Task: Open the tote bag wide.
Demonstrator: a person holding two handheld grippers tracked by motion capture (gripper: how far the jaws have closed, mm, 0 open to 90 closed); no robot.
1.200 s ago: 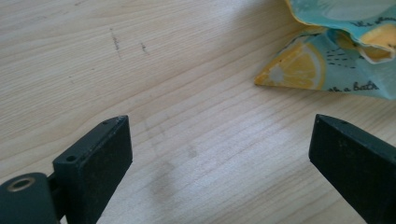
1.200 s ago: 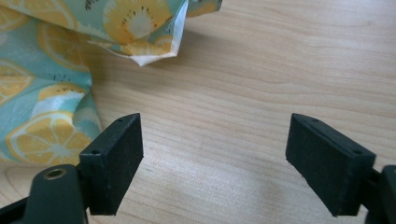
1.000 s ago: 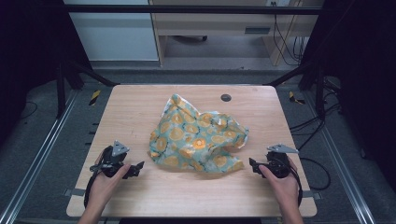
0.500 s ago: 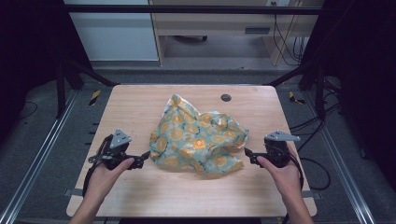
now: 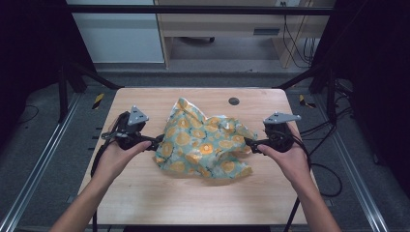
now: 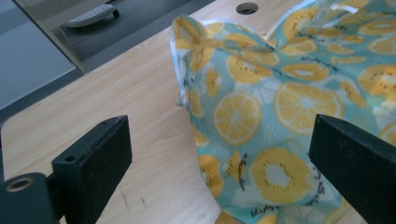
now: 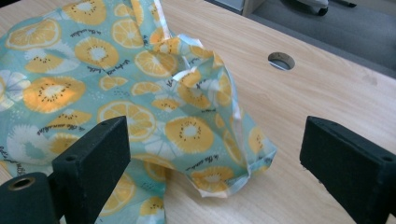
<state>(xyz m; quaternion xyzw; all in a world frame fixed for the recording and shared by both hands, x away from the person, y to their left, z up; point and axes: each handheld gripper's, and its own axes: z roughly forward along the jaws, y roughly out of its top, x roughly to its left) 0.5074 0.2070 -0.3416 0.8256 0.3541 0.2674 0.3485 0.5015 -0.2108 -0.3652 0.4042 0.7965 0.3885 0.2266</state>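
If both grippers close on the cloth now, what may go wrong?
1. The cloth lies crumpled in several folds, so the open left gripper may pinch more than one layer, and the cloth would not spread flat.
2. The open right gripper faces a loose corner low on the table; its jaws may close above that edge and miss it.

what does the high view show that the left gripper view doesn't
High view alone: both hands, the left gripper and right gripper at opposite edges of the cloth, the whole table, and the dark floor with cables. Left gripper view alone: its own two black jaws standing wide apart up close, and the cloth's citrus-slice print in detail. Both: the crumpled cloth, the wooden tabletop, and the round hole in it.
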